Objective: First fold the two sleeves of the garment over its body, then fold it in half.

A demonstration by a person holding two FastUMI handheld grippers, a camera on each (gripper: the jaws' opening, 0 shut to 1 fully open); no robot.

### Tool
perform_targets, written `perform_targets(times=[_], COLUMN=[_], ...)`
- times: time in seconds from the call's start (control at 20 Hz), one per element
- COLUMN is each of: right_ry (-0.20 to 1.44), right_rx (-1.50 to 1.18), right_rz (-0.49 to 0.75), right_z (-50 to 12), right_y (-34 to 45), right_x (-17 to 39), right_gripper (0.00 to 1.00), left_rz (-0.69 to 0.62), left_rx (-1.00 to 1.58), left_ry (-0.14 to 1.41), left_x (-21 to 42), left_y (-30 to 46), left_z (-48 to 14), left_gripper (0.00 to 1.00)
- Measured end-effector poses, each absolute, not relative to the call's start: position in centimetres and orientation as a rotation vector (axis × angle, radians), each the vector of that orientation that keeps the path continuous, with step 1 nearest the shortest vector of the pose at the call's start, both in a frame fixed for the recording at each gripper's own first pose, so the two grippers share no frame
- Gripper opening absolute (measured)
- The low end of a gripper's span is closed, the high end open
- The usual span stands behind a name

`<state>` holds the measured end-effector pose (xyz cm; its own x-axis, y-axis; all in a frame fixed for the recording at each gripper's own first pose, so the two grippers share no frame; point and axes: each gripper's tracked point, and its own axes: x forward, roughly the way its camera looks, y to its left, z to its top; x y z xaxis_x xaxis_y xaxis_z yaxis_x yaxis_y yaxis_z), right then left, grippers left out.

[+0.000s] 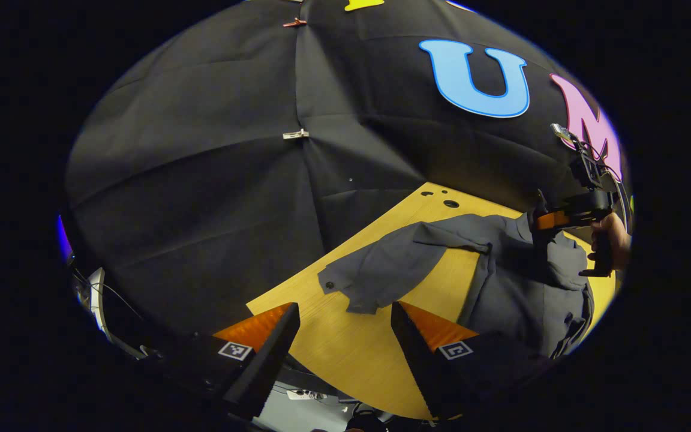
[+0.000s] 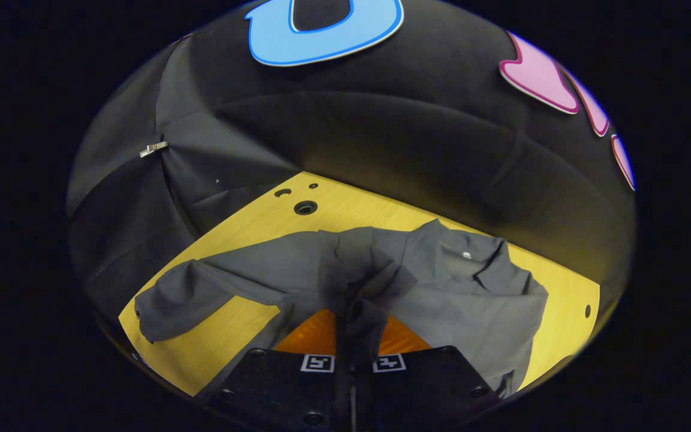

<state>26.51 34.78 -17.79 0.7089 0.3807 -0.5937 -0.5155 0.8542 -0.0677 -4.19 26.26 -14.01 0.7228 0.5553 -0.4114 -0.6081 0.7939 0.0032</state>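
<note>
Right claw (image 2: 354, 327) clamped on sleeve (image 2: 357, 276) of grey garment (image 2: 471, 294); left claw (image 1: 345, 336) apart above surface (image 1: 357, 354).

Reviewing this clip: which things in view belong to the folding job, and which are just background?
Job:
- grey garment, spread on the table
- its outstretched sleeve
- right hand-held gripper, shut on a pinch of the garment's cloth
- left hand-held gripper, open above the table edge

Background:
- wooden table
- clip on the booth cloth
</note>
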Motion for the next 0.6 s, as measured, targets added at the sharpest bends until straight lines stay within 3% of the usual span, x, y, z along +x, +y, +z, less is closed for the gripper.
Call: perform_targets(times=[0.05, 0.15, 0.2, 0.25, 0.3, 0.45, 0.5, 0.6], right_ry=[0.62, 0.649, 0.653, 0.648, 0.64, 0.606, 0.6, 0.587], right_rx=[-0.226, -0.191, -0.18, -0.189, -0.194, -0.219, -0.224, -0.228], right_rz=[0.511, 0.534, 0.546, 0.55, 0.568, 0.6, 0.604, 0.603], right_z=[-18.5, -19.3, -19.4, -19.3, -19.1, -17.8, -17.4, -16.0], right_y=[35.3, 36.6, 37.1, 37.2, 37.5, 37.4, 37.1, 36.2], right_x=[26.4, 25.9, 25.7, 25.4, 24.8, 22.8, 22.4, 21.0], right_gripper=[0.01, 0.21, 0.19, 0.22, 0.53, 0.92, 0.99, 0.99], left_rz=[0.65, 0.659, 0.661, 0.662, 0.663, 0.657, 0.653, 0.644], left_rx=[-0.138, -0.141, -0.148, -0.157, -0.166, -0.188, -0.19, -0.191], left_ry=[0.413, 0.416, 0.416, 0.415, 0.415, 0.398, 0.393, 0.387], left_x=[-4.5, -5.0, -5.0, -4.8, -4.7, -4.0, -3.8, -3.2], left_y=[26.5, 26.9, 26.9, 27.0, 27.0, 27.0, 27.1, 27.5], left_z=[-14.3, -14.6, -14.7, -14.7, -14.9, -14.7, -14.6, -14.8], left_gripper=[0.96, 0.96, 0.96, 0.96, 0.96, 0.97, 0.96, 0.96])
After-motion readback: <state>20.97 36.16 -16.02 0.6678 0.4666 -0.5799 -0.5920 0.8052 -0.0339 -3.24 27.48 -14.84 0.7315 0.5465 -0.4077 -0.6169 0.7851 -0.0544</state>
